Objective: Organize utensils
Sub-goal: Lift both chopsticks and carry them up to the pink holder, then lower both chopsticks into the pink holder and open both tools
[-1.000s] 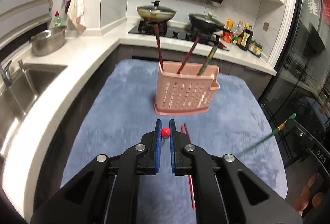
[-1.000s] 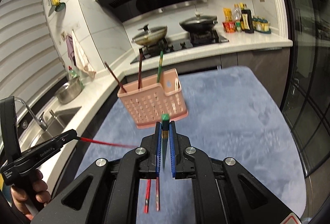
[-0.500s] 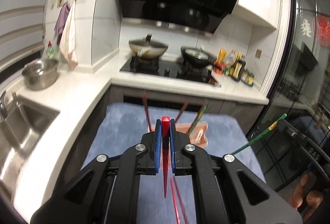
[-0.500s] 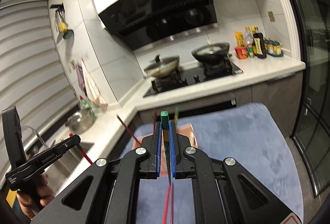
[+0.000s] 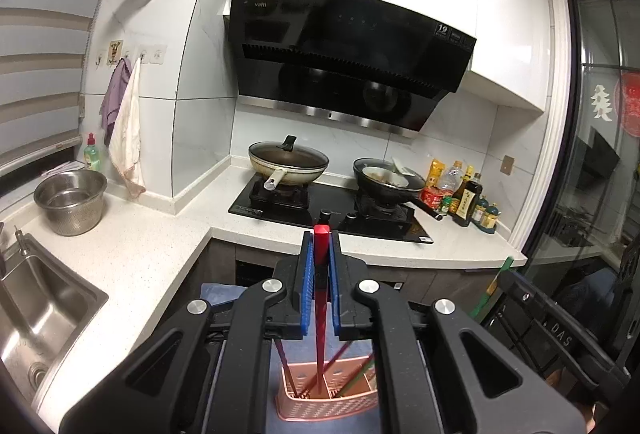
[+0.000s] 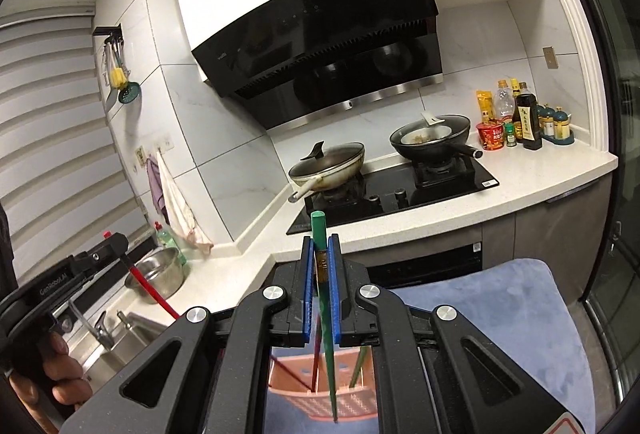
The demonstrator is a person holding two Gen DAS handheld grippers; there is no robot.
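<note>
My left gripper [image 5: 320, 258] is shut on a red chopstick [image 5: 320, 330]. It hangs upright, tip down into the pink perforated utensil basket [image 5: 320, 406] below. My right gripper [image 6: 321, 262] is shut on a green chopstick [image 6: 326, 338]. It hangs upright with its tip over the front wall of the same basket [image 6: 356, 406]. Several red and green chopsticks lean inside the basket. The left gripper with its red chopstick [image 6: 150, 292] shows at the left of the right wrist view. The right gripper's green chopstick [image 5: 494, 288] shows at the right of the left wrist view.
The basket stands on a blue-grey mat [image 6: 500, 314]. Behind are a white counter [image 5: 132, 258], a sink [image 5: 36, 318], a steel bowl [image 5: 70, 200], a hob with two pans [image 5: 288, 162], and sauce bottles [image 5: 466, 196]. A glass door [image 5: 600, 194] is at the right.
Both grippers have risen and tipped up, so the views now look at the stove wall. Both chopsticks swung from level to upright above the basket.
</note>
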